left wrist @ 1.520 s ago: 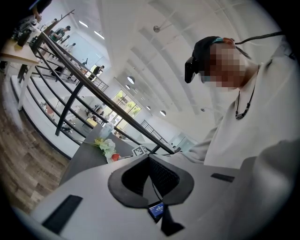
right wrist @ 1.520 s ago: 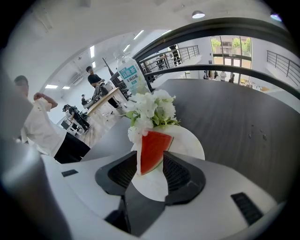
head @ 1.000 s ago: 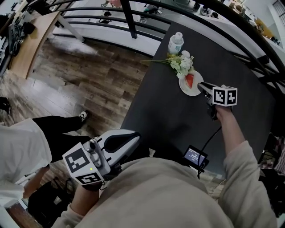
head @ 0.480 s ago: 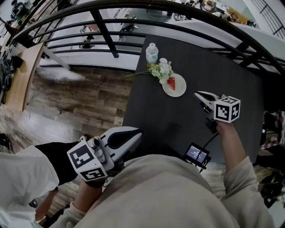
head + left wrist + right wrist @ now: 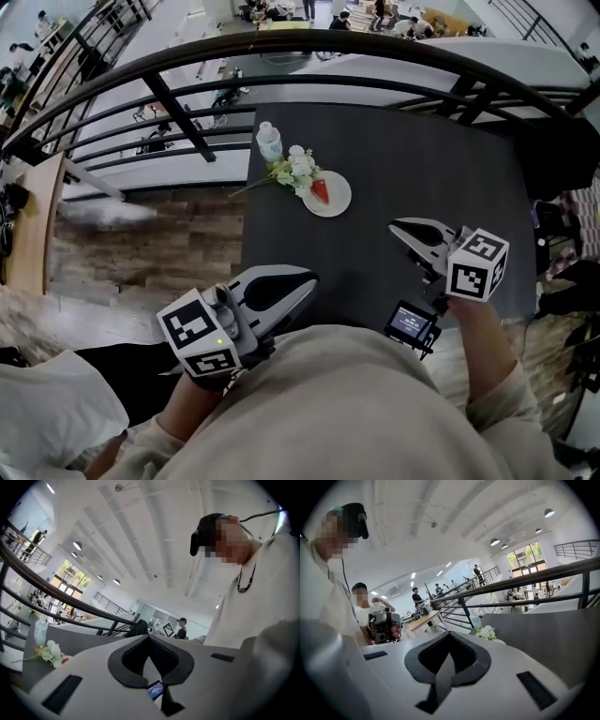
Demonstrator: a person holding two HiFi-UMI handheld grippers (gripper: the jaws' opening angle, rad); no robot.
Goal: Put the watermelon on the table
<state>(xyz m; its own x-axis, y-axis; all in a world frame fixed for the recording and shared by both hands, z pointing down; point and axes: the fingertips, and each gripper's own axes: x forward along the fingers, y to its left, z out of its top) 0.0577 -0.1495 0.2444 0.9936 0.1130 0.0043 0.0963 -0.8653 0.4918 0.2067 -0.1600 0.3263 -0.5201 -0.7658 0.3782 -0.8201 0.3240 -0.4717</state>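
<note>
White left tongs and right tongs hover at the desk's near edge, both pressed together on nothing, the right just closed. Toward the far left corner the watermelon wedge sits on a plate. It is probably light, soft and slippery, so pinch gently near the rind.

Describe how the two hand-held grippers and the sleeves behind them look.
The left gripper and right gripper have pale grey tapered shells with black padded insides. Each carries a white cube with black square markers. A black cable runs from the right one. The sleeves are beige.
</note>
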